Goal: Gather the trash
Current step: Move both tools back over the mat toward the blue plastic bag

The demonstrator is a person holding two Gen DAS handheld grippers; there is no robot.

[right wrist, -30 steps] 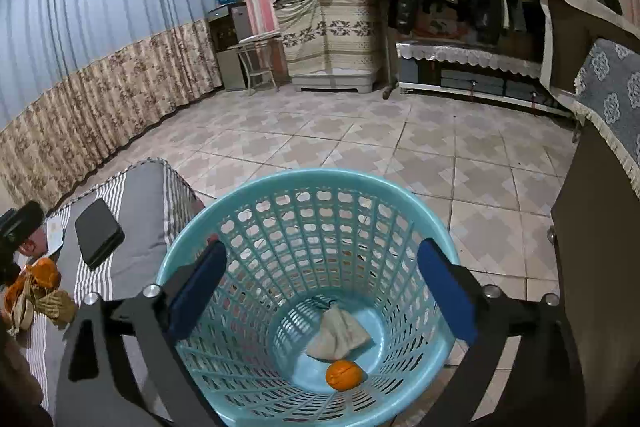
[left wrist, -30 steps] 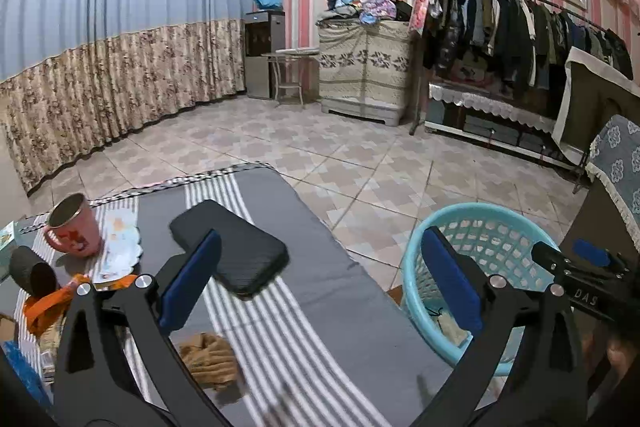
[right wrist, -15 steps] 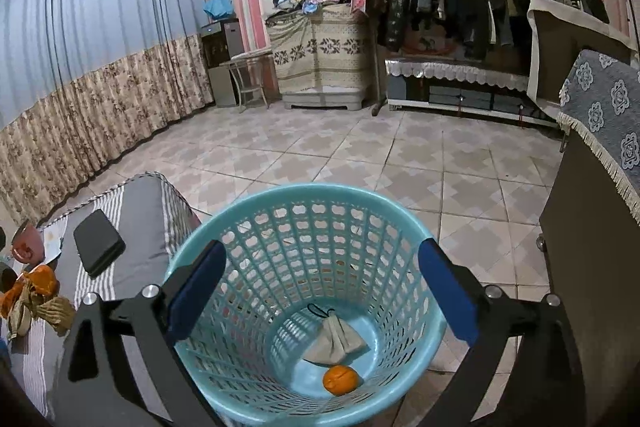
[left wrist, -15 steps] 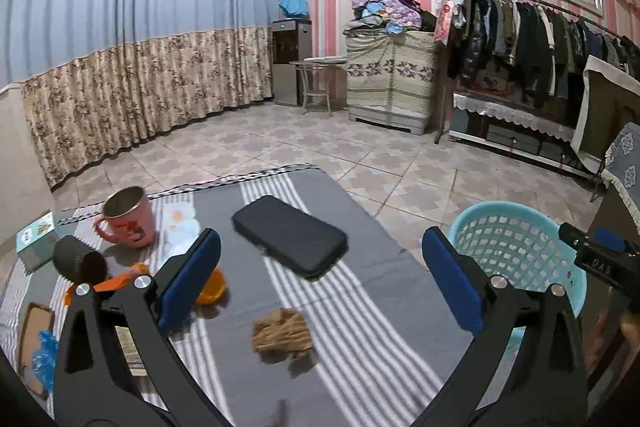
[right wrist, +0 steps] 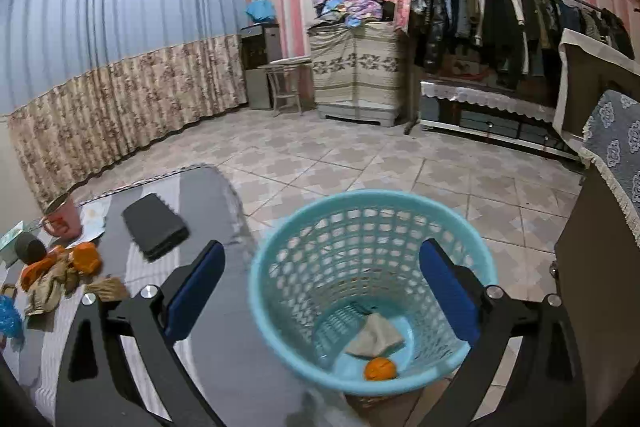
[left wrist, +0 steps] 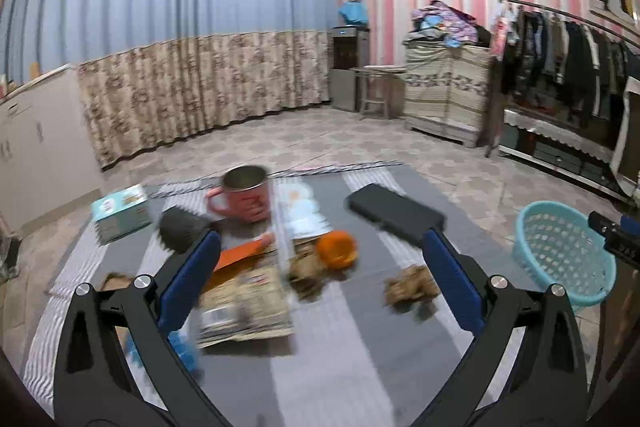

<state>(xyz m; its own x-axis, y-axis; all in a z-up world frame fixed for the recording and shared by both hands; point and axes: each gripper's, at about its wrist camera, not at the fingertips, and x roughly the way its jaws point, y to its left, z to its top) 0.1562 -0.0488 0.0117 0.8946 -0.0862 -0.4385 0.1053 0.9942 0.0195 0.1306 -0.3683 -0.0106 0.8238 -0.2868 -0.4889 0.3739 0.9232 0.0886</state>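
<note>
Trash: brown crumpled wad (left wrist: 412, 289) at my left gripper's (left wrist: 318, 281) 2 o'clock; both grippers spread wide, empty; next, descend and pinch; basket (right wrist: 280, 251) beneath my right gripper (right wrist: 320, 291)

Grey striped worktop (left wrist: 340, 339): pink mug (left wrist: 246, 195) at far edge. Left of mug, dark roll (left wrist: 182, 229) and teal box (left wrist: 120, 213). Right of mug, white paper (left wrist: 302, 207), then black case (left wrist: 394, 211). Nearer than mug: orange peel (left wrist: 336, 247), brown wads (left wrist: 410, 289), printed paper (left wrist: 244, 309).

Tiled floor (right wrist: 360, 163): blue basket (right wrist: 372, 291) right of worktop.
</note>
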